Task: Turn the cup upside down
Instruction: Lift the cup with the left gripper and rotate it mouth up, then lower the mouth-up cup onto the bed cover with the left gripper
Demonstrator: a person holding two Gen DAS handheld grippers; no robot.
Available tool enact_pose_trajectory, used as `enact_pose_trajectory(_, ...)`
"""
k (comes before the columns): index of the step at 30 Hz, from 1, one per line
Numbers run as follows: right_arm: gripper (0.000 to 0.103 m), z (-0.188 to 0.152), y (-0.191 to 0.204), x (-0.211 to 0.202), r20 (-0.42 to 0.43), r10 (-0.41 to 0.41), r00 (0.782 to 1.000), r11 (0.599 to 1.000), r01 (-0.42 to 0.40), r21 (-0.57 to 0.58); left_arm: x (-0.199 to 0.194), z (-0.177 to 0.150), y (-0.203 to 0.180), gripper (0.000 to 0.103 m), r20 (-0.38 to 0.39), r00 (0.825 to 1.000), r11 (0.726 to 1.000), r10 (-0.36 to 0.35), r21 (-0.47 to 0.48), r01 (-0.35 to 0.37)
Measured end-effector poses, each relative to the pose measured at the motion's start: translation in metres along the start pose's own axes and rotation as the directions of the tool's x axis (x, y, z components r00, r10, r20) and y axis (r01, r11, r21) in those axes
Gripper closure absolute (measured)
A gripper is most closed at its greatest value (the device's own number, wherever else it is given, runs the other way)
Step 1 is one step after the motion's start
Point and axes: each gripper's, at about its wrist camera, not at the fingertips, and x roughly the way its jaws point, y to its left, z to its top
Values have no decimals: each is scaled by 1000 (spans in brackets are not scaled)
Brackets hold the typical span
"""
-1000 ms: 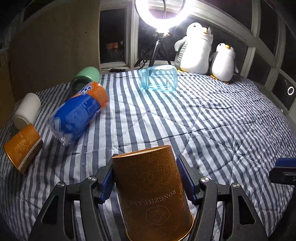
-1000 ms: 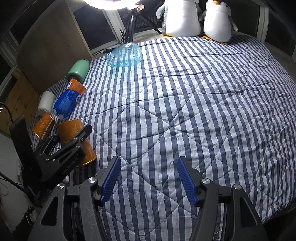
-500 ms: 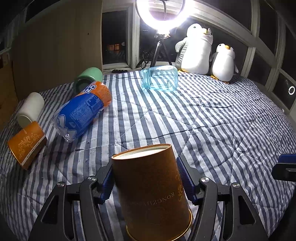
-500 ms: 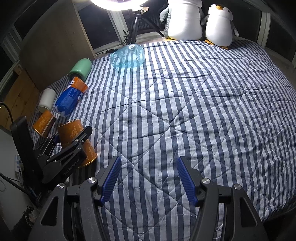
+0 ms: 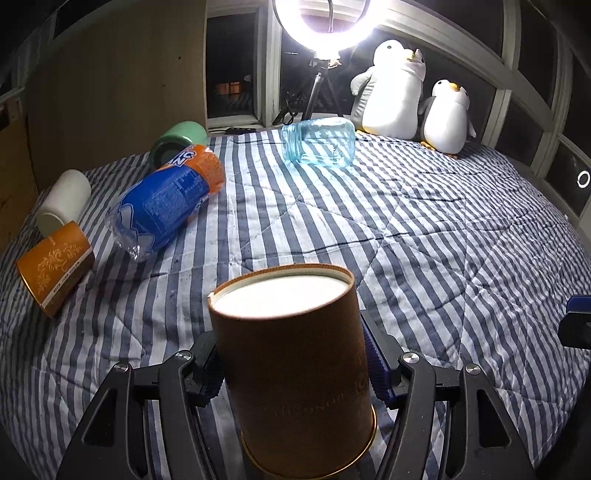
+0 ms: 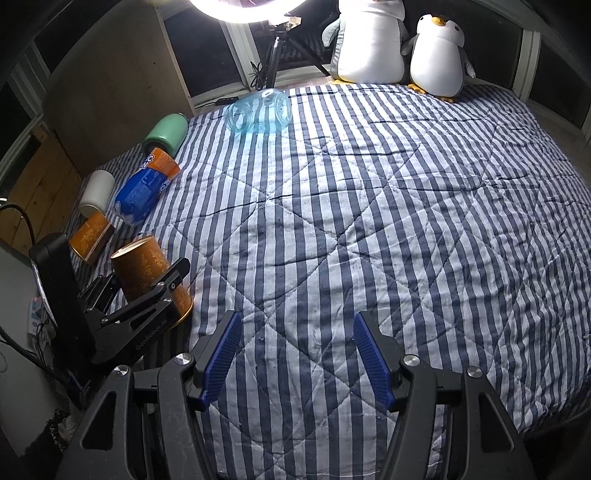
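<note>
- Left wrist view: left gripper (image 5: 293, 363) clamped on the orange cup (image 5: 295, 373), blue pads pressed to both its sides; cup bottom-up, white base on top, gold rim at the low end, tipped a bit toward the camera; can't tell if the rim touches the striped quilt (image 5: 406, 229).
- Same view, far L: second orange cup (image 5: 55, 267) on its side, white cup (image 5: 64, 203) just behind it, also lying; blue-and-orange bottle (image 5: 168, 199) lying beside them, green cup (image 5: 177, 142) behind the bottle.
- Further back: clear blue jar (image 5: 319, 142) on its side, two toy penguins (image 5: 413, 98) behind it by the window, ring light (image 5: 325, 26) glaring up top.
- R edge: bit of the right gripper (image 5: 578, 317) pokes in, blue tip.
- Right wrist view: right gripper (image 6: 297, 360) spread wide, nothing between the pads, just quilt (image 6: 369, 206) below.
- Same view, L side: left gripper (image 6: 146, 288) gripping the cup (image 6: 147, 273) near the bed edge, base up, leaning; other orange cup (image 6: 88, 236) just beyond, then white cup (image 6: 96, 192), bottle (image 6: 146, 192), green cup (image 6: 166, 133); jar (image 6: 260, 110) and penguins (image 6: 402, 44) at the far end.
</note>
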Motion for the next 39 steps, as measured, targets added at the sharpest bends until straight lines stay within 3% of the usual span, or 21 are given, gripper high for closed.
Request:
enact_pose_trajectory(10, 44, -6, 2, -3, 0, -2, 1000, 1000, 2, -7, -5, -9, 5, 31, 5, 1000, 1000, -6, -17, 6)
enact_pose_trajectory(16, 44, -9, 3, -5, 2, 0, 1000, 1000, 0, -9, -11, -12, 5, 20, 12, 1000, 1000, -18, -15, 18)
enact_pose_trajectory(39, 44, -10, 4, -5, 0, 11, 1000, 1000, -11, -10, -18, -20, 12, 17, 8, 999, 999, -37, -21, 37)
